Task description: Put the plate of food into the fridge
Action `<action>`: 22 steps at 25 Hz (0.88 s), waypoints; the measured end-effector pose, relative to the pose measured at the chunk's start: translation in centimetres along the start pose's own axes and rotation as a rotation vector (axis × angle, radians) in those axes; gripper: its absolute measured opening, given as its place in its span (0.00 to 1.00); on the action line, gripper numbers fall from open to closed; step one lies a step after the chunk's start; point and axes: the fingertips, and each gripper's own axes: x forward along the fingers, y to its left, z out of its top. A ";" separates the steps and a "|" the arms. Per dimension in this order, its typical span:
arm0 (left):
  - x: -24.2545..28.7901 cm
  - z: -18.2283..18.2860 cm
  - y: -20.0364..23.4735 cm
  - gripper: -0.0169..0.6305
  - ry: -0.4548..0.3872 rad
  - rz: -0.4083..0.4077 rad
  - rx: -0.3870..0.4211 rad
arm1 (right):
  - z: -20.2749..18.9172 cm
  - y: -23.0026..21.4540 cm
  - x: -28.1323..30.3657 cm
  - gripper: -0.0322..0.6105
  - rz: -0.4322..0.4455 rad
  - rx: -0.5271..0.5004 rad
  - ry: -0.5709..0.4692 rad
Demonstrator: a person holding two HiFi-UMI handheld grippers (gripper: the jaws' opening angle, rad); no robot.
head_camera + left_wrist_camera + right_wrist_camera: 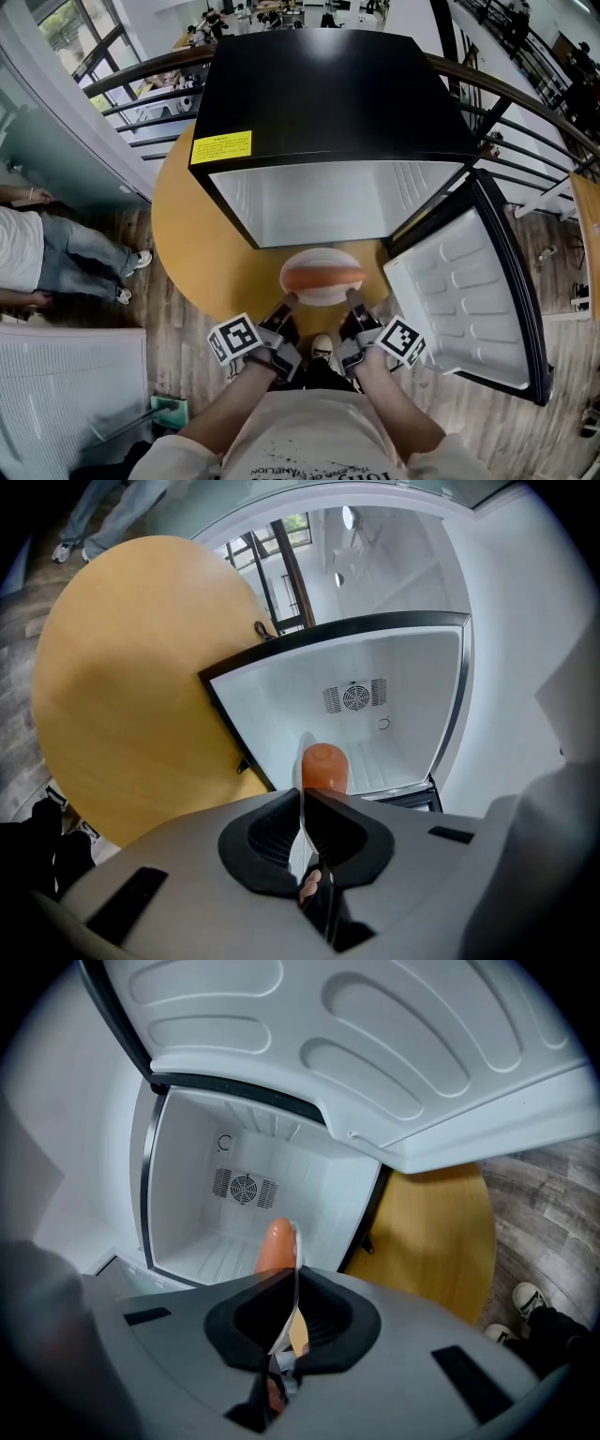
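Status: fridge [328, 94] sits on the round wooden table [187, 225], door [464, 291] swung fully open to the right, so access is sorted. The white cavity facing the person looks bare in both gripper views, only a fan vent on the back wall

Plate [322, 255] is lifted and held level in front of the opening, above the table edge, not yet past the door frame. Food [322, 277] lies across its middle: one orange piece, probably a sausage, too blurred to be sure

Left gripper [289, 302] has its jaws pressed onto the plate's left rim, the thin white edge sandwiched between the pads. Right gripper [352, 298] does the same on the right rim. Both gripper views look along the plate edge straight into the cavity, so aim seems about centred

My read:
- door open: done
- plate picked up with both grippers: done
- left: carry the plate in over the fridge floor, set it down, open both jaws, back out
- closing the door may follow, though the task doesn't ask for it

Roughly halfway
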 end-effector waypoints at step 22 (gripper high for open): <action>5.8 5.3 3.6 0.07 -0.015 0.027 -0.042 | 2.1 -2.4 7.9 0.10 -0.025 0.014 0.001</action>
